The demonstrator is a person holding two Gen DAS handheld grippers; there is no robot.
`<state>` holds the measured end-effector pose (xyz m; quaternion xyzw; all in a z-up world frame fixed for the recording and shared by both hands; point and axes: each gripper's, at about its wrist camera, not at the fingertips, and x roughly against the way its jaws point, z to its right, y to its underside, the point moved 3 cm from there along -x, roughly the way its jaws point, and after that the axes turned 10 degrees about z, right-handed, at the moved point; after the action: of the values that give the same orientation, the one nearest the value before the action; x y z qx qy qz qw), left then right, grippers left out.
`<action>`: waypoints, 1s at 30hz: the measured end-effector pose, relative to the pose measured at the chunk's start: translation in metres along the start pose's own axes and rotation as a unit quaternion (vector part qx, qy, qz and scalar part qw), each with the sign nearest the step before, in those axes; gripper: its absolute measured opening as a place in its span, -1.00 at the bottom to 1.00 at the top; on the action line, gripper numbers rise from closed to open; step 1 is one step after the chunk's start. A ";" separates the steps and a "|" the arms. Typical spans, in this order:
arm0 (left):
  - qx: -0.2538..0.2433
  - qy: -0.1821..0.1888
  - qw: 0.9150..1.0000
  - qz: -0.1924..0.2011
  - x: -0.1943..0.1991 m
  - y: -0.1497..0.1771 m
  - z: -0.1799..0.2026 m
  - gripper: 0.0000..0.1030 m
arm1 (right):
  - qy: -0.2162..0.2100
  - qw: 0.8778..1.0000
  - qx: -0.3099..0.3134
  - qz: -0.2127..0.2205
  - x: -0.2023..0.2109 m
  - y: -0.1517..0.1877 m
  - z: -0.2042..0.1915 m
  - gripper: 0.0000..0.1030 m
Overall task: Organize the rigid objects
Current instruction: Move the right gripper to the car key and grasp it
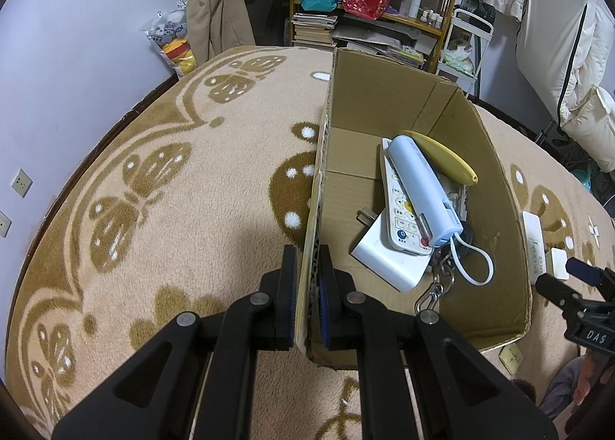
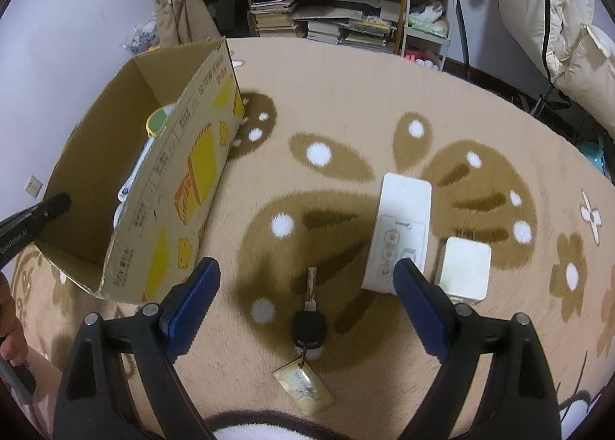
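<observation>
Left hand-held gripper (image 1: 307, 267) is clenched on the near-left wall of the cardboard box (image 1: 384, 101), one pad outside, one inside, wall pinched between them. Box sits on a beige blanket (image 1: 173, 170) with brown butterfly pattern. Inside the box: white remote (image 1: 399, 205), light blue tube-shaped gadget (image 1: 423, 186) with a white cord loop lying across the remote, yellow oval item (image 1: 442, 159) at the far side, white charger block (image 1: 388, 263) near, metal keyring with clip (image 1: 434, 286) at the near edge.

Right hand-held gripper (image 2: 307, 278) is released, jaws wide apart, pointing down over the blanket, nothing between the pads. Just below it lies a key (image 2: 310, 309) with black head, shaft pointing far, and a gold tag (image 2: 303, 386) attached on the near side. Right of the key: flat white remote (image 2: 399, 232), partly behind the right finger, and a small white box (image 2: 465, 270) just beside it. Cardboard box stands to the left, yellow print on its outer wall. Shelves (image 2: 326, 17) with books and bags at the far wall.
</observation>
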<state>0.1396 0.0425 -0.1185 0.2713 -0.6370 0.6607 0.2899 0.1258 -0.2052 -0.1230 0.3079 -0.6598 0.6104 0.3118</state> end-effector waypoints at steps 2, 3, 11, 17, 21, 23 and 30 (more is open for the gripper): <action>0.000 0.000 1.000 0.000 0.000 0.000 0.000 -0.80 | 0.000 1.000 0.000 -0.004 -0.001 0.003 -0.001 0.87; 0.000 0.000 1.000 0.000 0.000 0.000 0.000 -0.80 | 0.000 1.000 -0.001 -0.006 -0.002 0.004 -0.002 0.87; 0.003 0.004 1.000 -0.001 0.000 -0.001 -0.002 -0.80 | 0.007 0.999 0.011 -0.029 -0.010 0.014 -0.004 0.79; 0.002 0.004 1.000 -0.001 0.000 -0.001 -0.002 -0.80 | -0.006 0.997 0.001 -0.075 -0.024 0.026 -0.006 0.22; 0.001 0.004 1.000 -0.001 0.000 -0.001 -0.002 -0.80 | -0.005 0.996 0.007 -0.090 -0.030 0.031 -0.009 0.11; 0.002 0.005 1.000 -0.001 0.001 -0.001 -0.003 -0.80 | -0.006 0.995 0.005 -0.101 -0.034 0.035 -0.008 -0.01; 0.003 0.005 1.000 -0.001 0.001 -0.001 -0.004 -0.80 | 0.002 0.989 0.020 -0.148 -0.053 0.048 -0.009 -0.23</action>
<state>0.1394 0.0463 -0.1172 0.2694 -0.6336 0.6634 0.2930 0.1213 -0.1916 -0.1937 0.4069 -0.5939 0.5711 0.3943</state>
